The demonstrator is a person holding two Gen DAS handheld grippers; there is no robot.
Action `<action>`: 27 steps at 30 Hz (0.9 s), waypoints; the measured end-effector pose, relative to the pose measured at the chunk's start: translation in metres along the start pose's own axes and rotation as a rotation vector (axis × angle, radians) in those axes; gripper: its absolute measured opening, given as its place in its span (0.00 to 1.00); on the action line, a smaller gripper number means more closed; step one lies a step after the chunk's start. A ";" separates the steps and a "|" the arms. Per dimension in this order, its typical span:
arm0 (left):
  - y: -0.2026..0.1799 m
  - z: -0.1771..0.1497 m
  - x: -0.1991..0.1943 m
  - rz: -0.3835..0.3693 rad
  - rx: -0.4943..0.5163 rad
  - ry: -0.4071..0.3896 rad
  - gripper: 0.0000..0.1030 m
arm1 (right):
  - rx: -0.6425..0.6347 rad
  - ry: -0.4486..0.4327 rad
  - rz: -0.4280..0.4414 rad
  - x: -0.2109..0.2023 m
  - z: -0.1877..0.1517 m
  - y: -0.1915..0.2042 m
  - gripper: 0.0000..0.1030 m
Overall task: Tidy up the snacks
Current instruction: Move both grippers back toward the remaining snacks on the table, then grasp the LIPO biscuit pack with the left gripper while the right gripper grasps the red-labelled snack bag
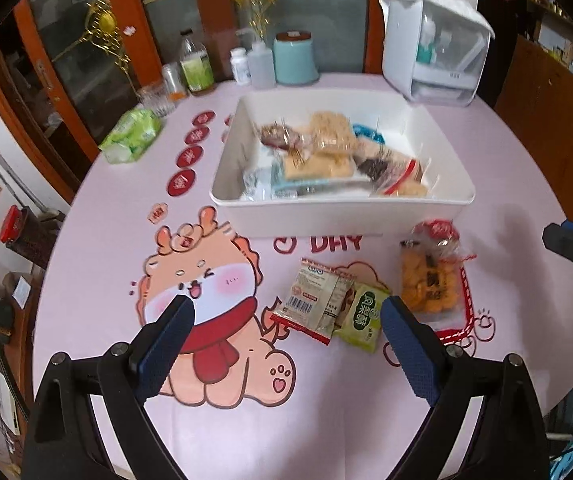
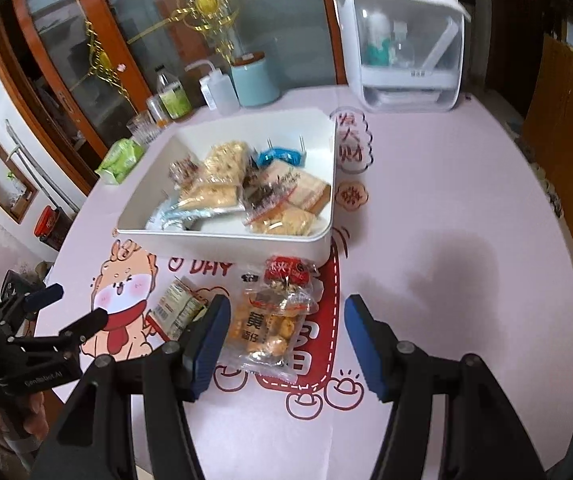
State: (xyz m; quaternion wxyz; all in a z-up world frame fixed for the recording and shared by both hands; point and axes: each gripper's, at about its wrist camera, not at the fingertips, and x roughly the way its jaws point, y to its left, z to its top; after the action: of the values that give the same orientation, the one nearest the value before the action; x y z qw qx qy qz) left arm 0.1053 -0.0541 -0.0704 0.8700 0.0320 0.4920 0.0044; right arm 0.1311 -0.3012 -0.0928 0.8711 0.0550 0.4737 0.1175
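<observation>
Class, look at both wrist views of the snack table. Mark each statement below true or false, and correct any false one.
1. The white bin already holds several snacks. True.
2. The left tongs grip the green packet. False: they are open and hold nothing.
3. The orange snack bag lies on the table, outside the bin. True.
4. The right tongs are clamped shut. False: they stand open above the orange snack bag.
5. The bin stands on the floor. False: it stands on the pink tablecloth.

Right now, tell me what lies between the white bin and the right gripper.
Two snack packs: a red-topped pack nearest the white bin, then the yellow puff bag before the open right gripper. Right wrist view.
</observation>
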 end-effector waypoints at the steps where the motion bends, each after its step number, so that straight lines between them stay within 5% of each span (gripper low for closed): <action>1: 0.000 0.000 0.008 -0.008 0.007 0.012 0.91 | 0.011 0.015 0.009 0.009 0.001 -0.002 0.70; 14: -0.010 0.000 0.128 -0.072 0.119 0.225 0.91 | 0.033 0.172 0.002 0.109 0.023 0.006 0.72; 27: -0.016 0.002 0.176 -0.155 0.139 0.305 0.91 | 0.009 0.247 -0.034 0.158 0.024 0.011 0.71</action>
State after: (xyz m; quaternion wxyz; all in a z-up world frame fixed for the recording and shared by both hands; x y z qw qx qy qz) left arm 0.1977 -0.0635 -0.2209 0.7789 0.0533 0.6181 -0.0919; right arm 0.2327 -0.2500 -0.2059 0.8076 0.0358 0.5789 0.1064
